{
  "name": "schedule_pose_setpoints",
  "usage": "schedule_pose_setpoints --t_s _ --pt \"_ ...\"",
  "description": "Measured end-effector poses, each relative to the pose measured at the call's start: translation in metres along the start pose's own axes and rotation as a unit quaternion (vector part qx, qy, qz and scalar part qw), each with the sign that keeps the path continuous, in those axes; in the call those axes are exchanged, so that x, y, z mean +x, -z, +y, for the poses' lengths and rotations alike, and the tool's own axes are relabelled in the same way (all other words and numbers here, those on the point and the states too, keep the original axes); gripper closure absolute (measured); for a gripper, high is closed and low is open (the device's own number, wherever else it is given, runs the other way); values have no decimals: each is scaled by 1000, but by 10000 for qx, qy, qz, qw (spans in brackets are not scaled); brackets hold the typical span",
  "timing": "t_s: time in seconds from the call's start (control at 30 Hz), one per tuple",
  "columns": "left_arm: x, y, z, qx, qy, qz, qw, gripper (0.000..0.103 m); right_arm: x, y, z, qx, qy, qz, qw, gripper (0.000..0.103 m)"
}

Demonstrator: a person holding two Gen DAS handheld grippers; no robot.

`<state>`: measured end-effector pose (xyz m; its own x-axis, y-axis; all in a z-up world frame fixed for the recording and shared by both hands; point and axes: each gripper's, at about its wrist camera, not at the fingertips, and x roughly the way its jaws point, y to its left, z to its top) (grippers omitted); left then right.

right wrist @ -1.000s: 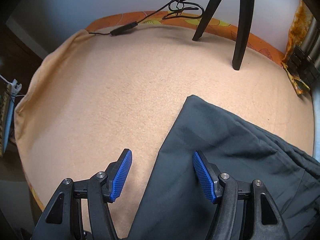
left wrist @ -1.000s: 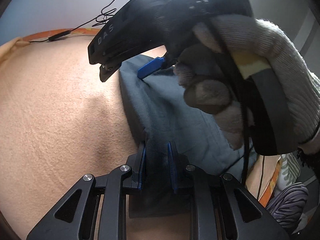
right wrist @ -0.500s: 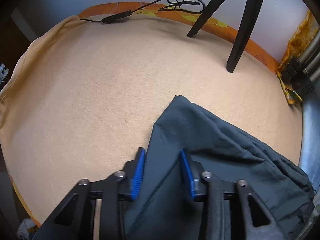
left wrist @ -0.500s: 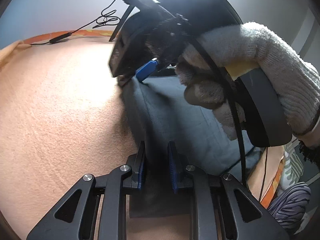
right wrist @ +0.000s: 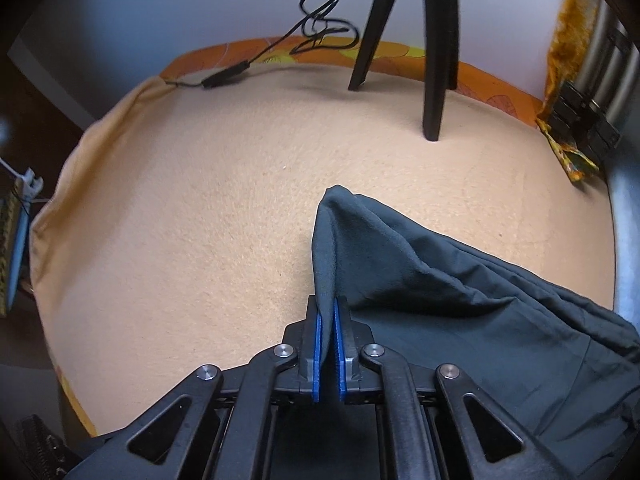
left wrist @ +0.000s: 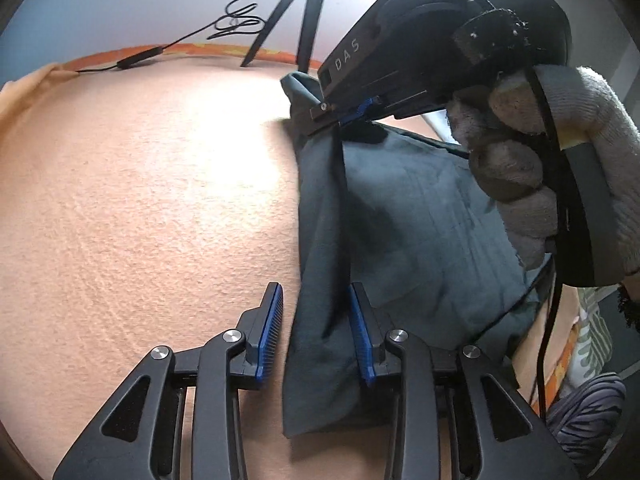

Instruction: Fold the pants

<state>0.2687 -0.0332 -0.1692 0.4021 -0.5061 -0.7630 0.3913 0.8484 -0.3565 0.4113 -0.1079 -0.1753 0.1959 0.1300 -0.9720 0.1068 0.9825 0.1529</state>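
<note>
Dark grey-blue pants (left wrist: 404, 232) lie on a peach blanket (left wrist: 152, 200), stretching right. My left gripper (left wrist: 316, 312) is open, its blue pads on either side of the near fabric edge, with the cloth loose between them. My right gripper (right wrist: 327, 332) is shut on the far edge of the pants (right wrist: 420, 264) and lifts it into a peaked fold. The right gripper also shows in the left wrist view (left wrist: 340, 114), held by a gloved hand (left wrist: 560, 184), pinching the pants corner.
A black tripod (right wrist: 436, 52) stands at the far side of the blanket (right wrist: 200, 220). A black cable (right wrist: 256, 62) runs along the orange back edge. Striped fabric (left wrist: 580, 412) lies off the right side.
My left gripper has opened and released the pants edge. My right gripper has closed on the far edge and lifted it into a fold.
</note>
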Motion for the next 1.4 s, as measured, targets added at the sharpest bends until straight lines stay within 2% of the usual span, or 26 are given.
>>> schedule_pose_setpoints --t_s 0.1,0.27,0.5,0.7,0.83,1.07,1.4 --pt "-3 1 -3 94 22 -25 10000 88 -7 3 -4 85 -102 -70 9999 100" --pt "-23 1 -15 342 60 -210 9992 94 -24 7 -15 244 -354 -239 9988 100" --pt "-47 -4 -65 963 244 -378 9943 96 -60 11 -39 445 -658 -551 9953 101" --pt "-50 -14 -108 1287 511 -378 9896 97 -94 24 -72 632 -777 -832 9915 101" --pt "-43 -24 -125 1248 785 -306 9886 97 -111 35 -102 826 -812 -980 9884 101" --pt "-29 -29 -171 1550 1051 -154 9822 97 -138 60 -159 1073 -781 -1172 9842 101" --pt "8 -29 -238 1934 1345 213 9716 97 -150 94 -236 1449 -700 -1257 9789 101"
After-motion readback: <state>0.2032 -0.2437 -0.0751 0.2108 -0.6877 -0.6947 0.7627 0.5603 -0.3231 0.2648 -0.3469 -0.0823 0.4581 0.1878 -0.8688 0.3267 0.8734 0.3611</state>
